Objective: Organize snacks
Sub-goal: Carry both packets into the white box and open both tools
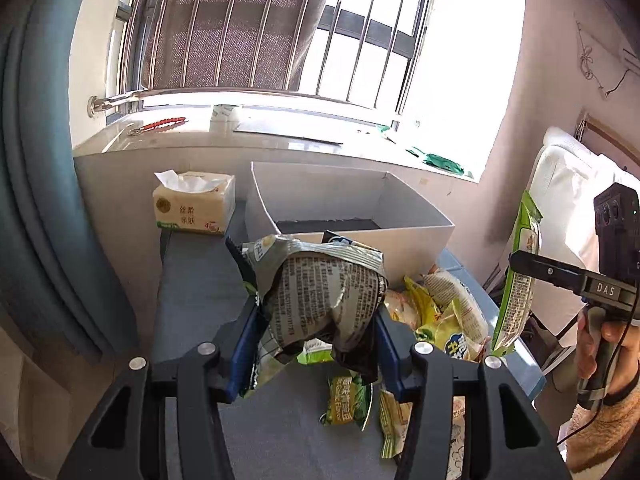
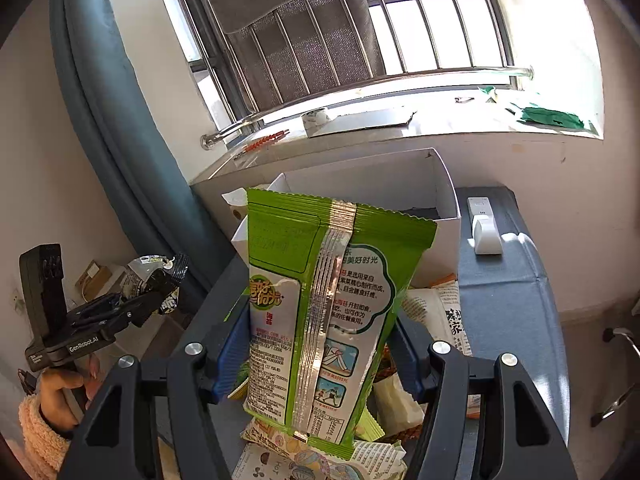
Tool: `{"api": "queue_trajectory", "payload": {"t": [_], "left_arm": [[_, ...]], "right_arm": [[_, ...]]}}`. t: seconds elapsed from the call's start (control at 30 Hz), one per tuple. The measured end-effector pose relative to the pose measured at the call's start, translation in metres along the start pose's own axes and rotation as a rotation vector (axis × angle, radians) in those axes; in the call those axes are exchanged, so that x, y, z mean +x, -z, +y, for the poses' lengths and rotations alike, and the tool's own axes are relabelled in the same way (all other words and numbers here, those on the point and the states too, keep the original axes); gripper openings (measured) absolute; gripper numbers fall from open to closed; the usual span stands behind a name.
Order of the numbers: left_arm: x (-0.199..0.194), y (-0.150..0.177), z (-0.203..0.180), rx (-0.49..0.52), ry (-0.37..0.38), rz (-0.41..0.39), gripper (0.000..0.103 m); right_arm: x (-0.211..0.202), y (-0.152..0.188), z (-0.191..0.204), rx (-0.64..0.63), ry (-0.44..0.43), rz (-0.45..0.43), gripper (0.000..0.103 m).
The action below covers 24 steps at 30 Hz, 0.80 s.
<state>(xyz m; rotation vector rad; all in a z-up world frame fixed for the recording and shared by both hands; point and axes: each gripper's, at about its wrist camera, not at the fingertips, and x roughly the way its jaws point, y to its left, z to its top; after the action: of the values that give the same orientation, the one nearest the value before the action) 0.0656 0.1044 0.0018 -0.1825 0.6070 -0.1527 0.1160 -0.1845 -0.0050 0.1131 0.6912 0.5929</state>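
While sunlight floods through the barred window (image 1: 256, 36) far beyond both sets of fingers, the grey-blue counter (image 1: 196, 292) stretches out beneath them, with a white cardboard box (image 1: 400, 240) standing open at its far end, just past the fingertips in both wrist views. Ahead of the left fingers and off to their left side, a tissue pack (image 1: 194, 204) sits beside that box. Below and to the right of the left fingers lies a loose pile of snack packets (image 1: 440, 312), yellow, green and white, spread over the counter in front of the box. The left gripper (image 1: 316, 320) is clamped on a crumpled silver snack bag (image 1: 324, 296), the blue pads pressing its sides and the bag held clear of the counter, printed back facing the camera. The right gripper (image 2: 320, 344) grips a green snack bag (image 2: 320, 312) upright between its fingers, seam side toward the camera, its top edge rising in front of the box's near wall. Beyond the right fingers on their right side, a small white device (image 2: 486, 228) rests on the counter next to the box. A hand (image 1: 600, 344) in a fluffy sleeve holds the right gripper's handle.
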Motion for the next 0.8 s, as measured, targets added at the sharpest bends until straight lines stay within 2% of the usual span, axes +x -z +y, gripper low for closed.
{"api": "queue_trajectory", "payload": {"t": [0.07, 0.17, 0.23, 0.3, 0.43, 0.5, 0.53, 0.57, 0.6, 0.7, 0.8], "left_arm": [[0.015, -0.027, -0.003, -0.017, 0.024, -0.032, 0.057], [0.053, -0.069, -0.007, -0.037, 0.051, -0.023, 0.057], [0.080, -0.093, -0.010, -0.026, 0.031, -0.013, 0.057], [0.107, -0.111, -0.014, -0.028, 0.010, 0.008, 0.057], [0.157, -0.129, -0.019, -0.011, -0.024, 0.068, 0.058], [0.174, -0.132, -0.023, 0.017, -0.062, 0.106, 0.065], [0.179, -0.132, -0.024, 0.024, -0.086, 0.111, 0.076], [0.182, -0.131, -0.027, 0.032, -0.111, 0.112, 0.094], [0.181, -0.128, -0.026, 0.041, -0.127, 0.114, 0.103], [0.172, -0.121, -0.028, 0.080, -0.176, 0.077, 0.103], [0.159, -0.115, -0.030, 0.095, -0.162, 0.059, 0.103]], "right_arm": [[0.012, -0.027, -0.002, -0.034, 0.008, 0.005, 0.068], [0.035, -0.073, -0.012, -0.048, 0.013, 0.007, 0.068], [0.056, -0.105, -0.022, -0.045, 0.044, 0.022, 0.068], [0.085, -0.132, -0.032, -0.042, 0.061, 0.089, 0.068], [0.130, -0.170, -0.054, -0.015, 0.084, 0.150, 0.069], [0.147, -0.179, -0.060, -0.014, 0.083, 0.177, 0.075], [0.156, -0.181, -0.062, -0.014, 0.082, 0.209, 0.088], [0.162, -0.181, -0.064, -0.006, 0.090, 0.223, 0.093], [0.166, -0.180, -0.066, 0.005, 0.106, 0.225, 0.100], [0.160, -0.172, -0.071, 0.041, 0.097, 0.181, 0.103], [0.145, -0.165, -0.077, 0.106, 0.039, 0.122, 0.103]]}}
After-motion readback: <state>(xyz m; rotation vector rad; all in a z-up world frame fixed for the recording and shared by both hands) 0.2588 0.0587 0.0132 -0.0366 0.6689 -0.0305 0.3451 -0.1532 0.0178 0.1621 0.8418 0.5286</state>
